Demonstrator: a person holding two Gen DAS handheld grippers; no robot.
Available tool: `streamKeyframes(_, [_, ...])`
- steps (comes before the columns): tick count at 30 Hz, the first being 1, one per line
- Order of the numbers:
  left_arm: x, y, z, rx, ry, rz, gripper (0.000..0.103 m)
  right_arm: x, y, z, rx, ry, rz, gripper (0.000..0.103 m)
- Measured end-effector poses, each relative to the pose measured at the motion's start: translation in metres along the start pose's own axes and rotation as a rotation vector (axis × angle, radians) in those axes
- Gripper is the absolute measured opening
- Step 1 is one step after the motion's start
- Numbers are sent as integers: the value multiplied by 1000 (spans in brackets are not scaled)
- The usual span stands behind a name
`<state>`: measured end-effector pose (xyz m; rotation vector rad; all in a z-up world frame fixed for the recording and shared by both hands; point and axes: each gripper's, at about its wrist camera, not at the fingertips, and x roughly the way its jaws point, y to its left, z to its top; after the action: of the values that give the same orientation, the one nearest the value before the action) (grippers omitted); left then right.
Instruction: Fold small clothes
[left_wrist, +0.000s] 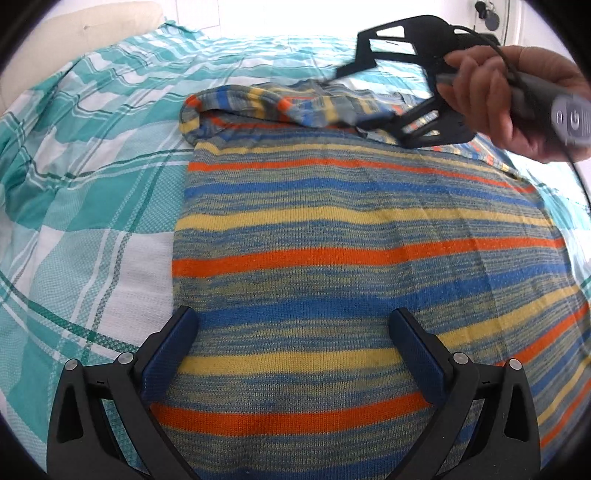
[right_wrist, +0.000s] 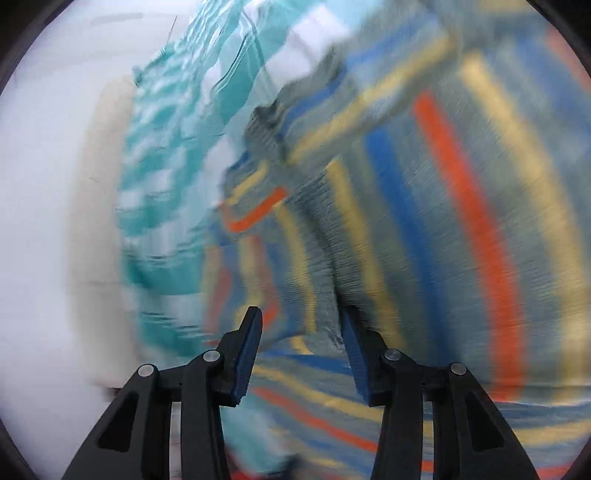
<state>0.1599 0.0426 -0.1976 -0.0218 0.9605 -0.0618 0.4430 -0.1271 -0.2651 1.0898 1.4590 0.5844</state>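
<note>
— Knitted wool, striped orange, blue and yellow on a grey-blue marl: that's the sweater (left_wrist: 351, 229), spread flat on a teal-and-white checked bedcover (left_wrist: 74, 184).

— And the sleeve?

— One sleeve (left_wrist: 258, 105) lies folded across the far edge.

— Where are the claws?

— The left gripper (left_wrist: 295, 354) hangs over the near part of the sweater, fingers wide apart, nothing between them. The right gripper (right_wrist: 301, 354) is at the far right by that sleeve, held in a hand (left_wrist: 517, 92); its view is badly blurred, but the fingers stand apart with striped knit just beyond them.
</note>
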Motion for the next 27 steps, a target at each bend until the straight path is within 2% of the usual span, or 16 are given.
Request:
streamKeyframes(1, [0, 0, 0, 0, -1, 0, 102, 7, -3, 1, 33, 31, 69, 46])
streamKeyframes(5, [1, 0, 1, 1, -2, 1, 102, 9, 13, 2, -76, -45, -77, 45])
streamKeyframes(8, [1, 0, 1, 1, -1, 1, 102, 18, 20, 7, -102, -63, -61, 43])
streamKeyframes(9, [1, 1, 1, 1, 0, 0, 102, 20, 25, 8, -138, -73, -102, 25])
streamKeyframes(11, [1, 1, 1, 0, 0, -1, 102, 20, 40, 8, -241, -124, -219, 5])
streamKeyframes(12, [1, 1, 1, 0, 0, -1, 102, 15, 47, 6, -282, -145, -233, 4])
streamKeyframes(16, [1, 1, 1, 0, 0, 0, 102, -14, 85, -7, -456, -225, -201, 4])
streamKeyframes(19, [1, 1, 1, 0, 0, 0, 102, -47, 90, -16, -516, -279, -247, 4])
streamKeyframes(22, [1, 1, 1, 0, -1, 1, 102, -69, 73, -15, -497, -316, -323, 4])
streamKeyframes(24, [1, 1, 1, 1, -3, 0, 102, -76, 50, -6, -431, -320, -356, 4])
streamKeyframes(27, [1, 1, 1, 1, -6, 0, 102, -83, 26, 2, -372, -330, -367, 4])
